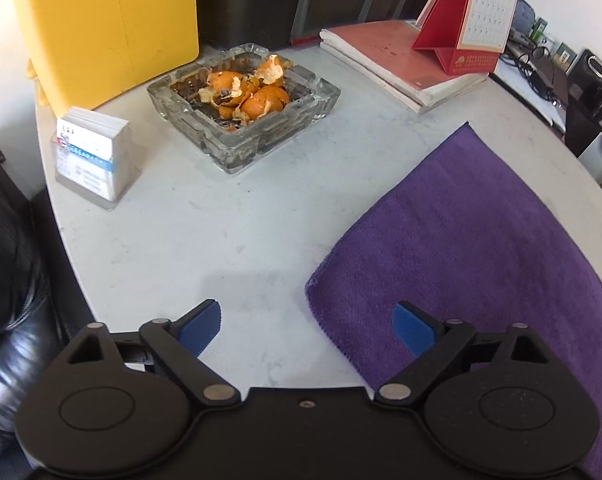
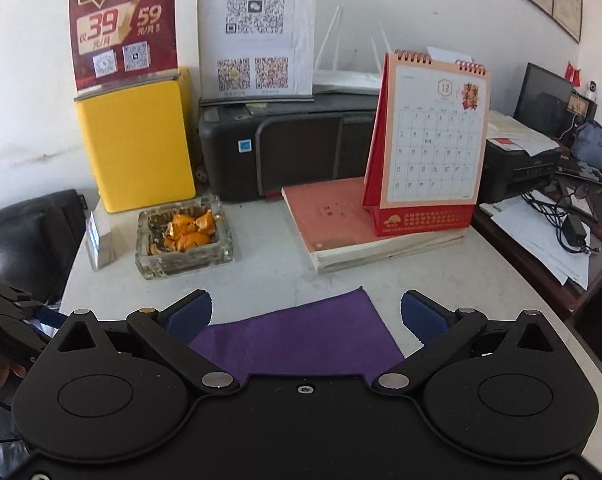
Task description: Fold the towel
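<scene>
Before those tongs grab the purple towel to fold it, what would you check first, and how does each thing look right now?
1. Left tongs open: ok, jaws spread wide, nothing held.
2. Right tongs open: ok, jaws apart and empty.
3. Purple towel lying flat: ok, it looks smooth on the white table.
4. Left tongs lined up with an edge: ok, the towel's near left edge lies between the jaws.
5. Room to fold: ok, the glass ashtray with orange peel and the books sit apart from the towel.
6. Towel's near edge under the right tongs: cannot tell, the tongs' body hides it.
</scene>
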`<action>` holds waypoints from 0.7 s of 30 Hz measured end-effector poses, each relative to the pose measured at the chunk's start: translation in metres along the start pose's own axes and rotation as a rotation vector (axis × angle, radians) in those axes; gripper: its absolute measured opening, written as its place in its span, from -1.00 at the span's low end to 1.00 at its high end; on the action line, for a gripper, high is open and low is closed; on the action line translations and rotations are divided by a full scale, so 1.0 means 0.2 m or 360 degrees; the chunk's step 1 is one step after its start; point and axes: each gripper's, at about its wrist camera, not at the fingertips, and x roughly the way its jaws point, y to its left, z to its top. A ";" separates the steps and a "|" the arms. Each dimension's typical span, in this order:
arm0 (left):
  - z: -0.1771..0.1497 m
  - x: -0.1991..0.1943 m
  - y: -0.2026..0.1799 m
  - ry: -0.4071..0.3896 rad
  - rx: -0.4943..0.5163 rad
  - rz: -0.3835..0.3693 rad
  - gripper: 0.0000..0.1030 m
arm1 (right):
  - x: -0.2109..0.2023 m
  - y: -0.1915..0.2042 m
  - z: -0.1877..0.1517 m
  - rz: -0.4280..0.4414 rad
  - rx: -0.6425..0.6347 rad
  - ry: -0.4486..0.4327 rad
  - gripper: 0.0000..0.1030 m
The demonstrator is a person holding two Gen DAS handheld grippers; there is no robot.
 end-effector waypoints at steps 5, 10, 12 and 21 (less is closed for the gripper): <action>0.02 0.06 0.01 -0.0015 0.0007 -0.0046 0.50 | 0.24 -0.05 -0.01 0.0081 -0.0137 0.0068 1.00; 0.05 0.09 0.02 0.0015 -0.0003 -0.0061 0.41 | 0.46 -0.15 0.03 0.0156 -0.0239 0.0140 1.00; 0.07 0.11 0.02 0.0063 -0.0041 -0.0060 0.34 | 0.55 -0.19 0.05 0.0217 -0.0212 0.0212 1.00; 0.10 0.11 -0.01 0.0089 -0.0030 -0.0022 0.33 | 0.74 -0.29 0.08 0.0401 -0.0024 0.0266 1.00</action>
